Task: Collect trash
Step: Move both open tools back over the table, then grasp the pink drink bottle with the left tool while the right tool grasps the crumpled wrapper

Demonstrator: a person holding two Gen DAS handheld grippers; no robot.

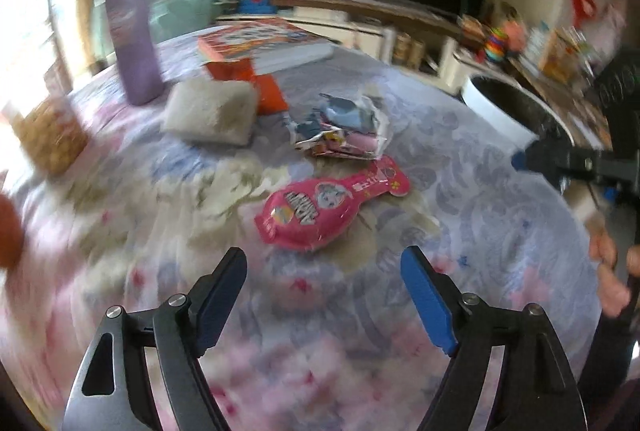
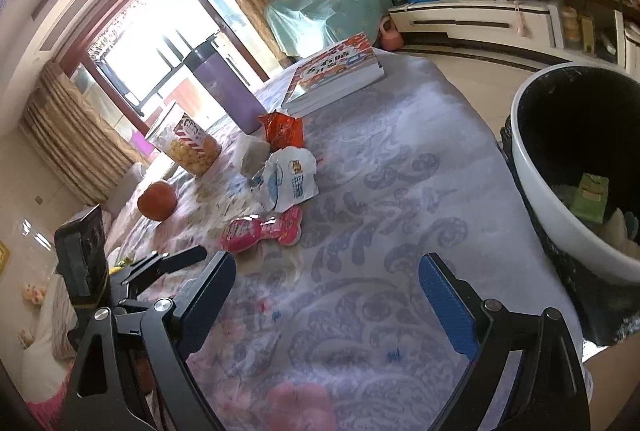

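A pink snack wrapper [image 1: 328, 207] lies flat on the floral tablecloth [image 1: 460, 231], just ahead of my left gripper [image 1: 324, 259], which is open with nothing between its fingers. Behind the pink wrapper sits a crumpled white and blue wrapper [image 1: 340, 127], and further back an orange packet [image 1: 268, 91]. My right gripper [image 2: 328, 265] is open and empty over the cloth, with the pink wrapper [image 2: 260, 231] and the crumpled wrapper [image 2: 292, 179] ahead to its left. A white trash bin [image 2: 532, 191] with a black liner stands beside the table at the right and holds some trash.
A purple bottle [image 1: 132, 31], a thick book [image 1: 264, 43], a whitish pillow-shaped pack [image 1: 212, 115], a popcorn jar [image 2: 188, 143] and an orange fruit [image 2: 157, 200] stand on the table. A person's hand [image 1: 608, 263] shows at the right edge. A TV cabinet [image 2: 480, 19] lines the far wall.
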